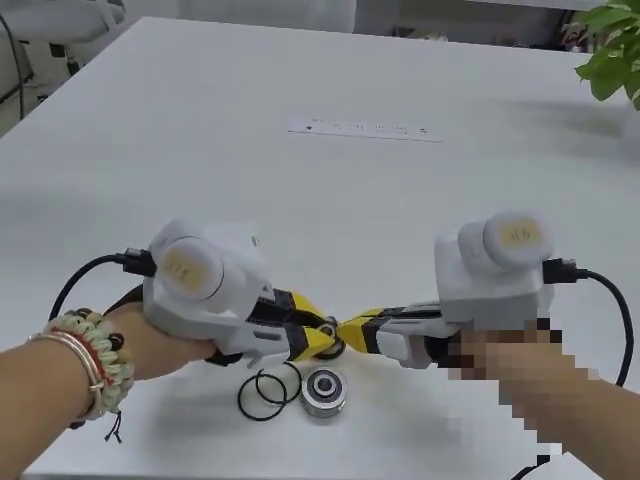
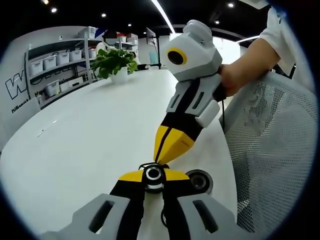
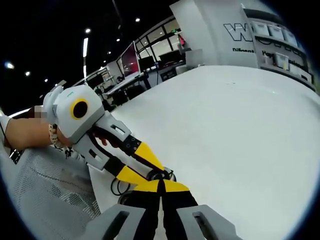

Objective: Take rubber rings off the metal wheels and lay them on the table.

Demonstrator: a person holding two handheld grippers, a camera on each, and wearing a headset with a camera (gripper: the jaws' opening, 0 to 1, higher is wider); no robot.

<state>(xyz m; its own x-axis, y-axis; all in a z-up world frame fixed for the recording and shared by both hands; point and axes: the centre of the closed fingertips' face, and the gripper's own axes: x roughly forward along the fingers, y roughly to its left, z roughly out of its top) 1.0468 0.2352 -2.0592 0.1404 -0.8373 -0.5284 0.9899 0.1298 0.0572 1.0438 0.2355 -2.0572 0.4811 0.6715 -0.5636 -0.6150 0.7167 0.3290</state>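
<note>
One wheel (image 2: 153, 176) between left tongs (image 2: 153, 173)

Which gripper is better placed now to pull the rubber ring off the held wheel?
Right. The right gripper sits shut at the rim of the metal wheel, ready to pull; the left gripper is busy clamping that wheel.

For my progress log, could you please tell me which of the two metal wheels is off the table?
The wheel clamped in the left gripper's jaws; the other wheel lies on the table beside loose rubber rings.
</note>
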